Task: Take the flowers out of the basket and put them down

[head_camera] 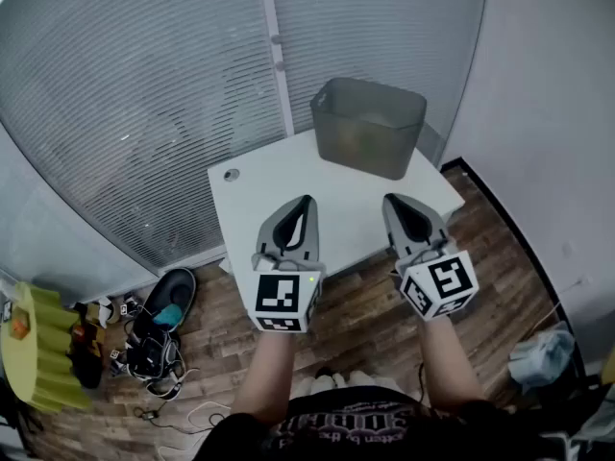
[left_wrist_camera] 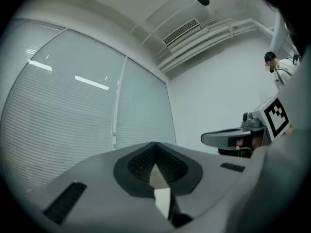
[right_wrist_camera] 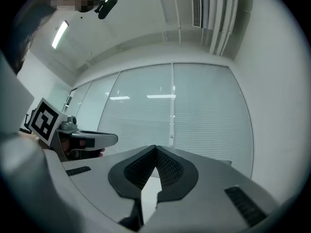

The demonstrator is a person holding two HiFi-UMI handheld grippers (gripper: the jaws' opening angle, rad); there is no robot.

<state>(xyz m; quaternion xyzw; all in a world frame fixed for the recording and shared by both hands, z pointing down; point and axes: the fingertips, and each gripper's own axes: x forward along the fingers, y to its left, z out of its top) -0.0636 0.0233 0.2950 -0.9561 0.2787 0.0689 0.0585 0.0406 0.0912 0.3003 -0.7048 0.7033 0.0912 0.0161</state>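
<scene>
White table [head_camera: 356, 209] beside window blinds [head_camera: 125, 94]; wood floor [head_camera: 363, 320]; shoes, tangled cables [head_camera: 159, 339] lower left.

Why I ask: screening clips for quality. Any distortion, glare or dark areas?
Head view: blinds bow from wide-angle lens, lower corners dim. Left gripper view: fisheye circle, black corners, light streaks reflected on the glass. Right gripper view: same vignette, reflections, mosaic patch top left.

Office — blinded glass partition [head_camera: 144, 94], white desk [head_camera: 288, 185]
</scene>
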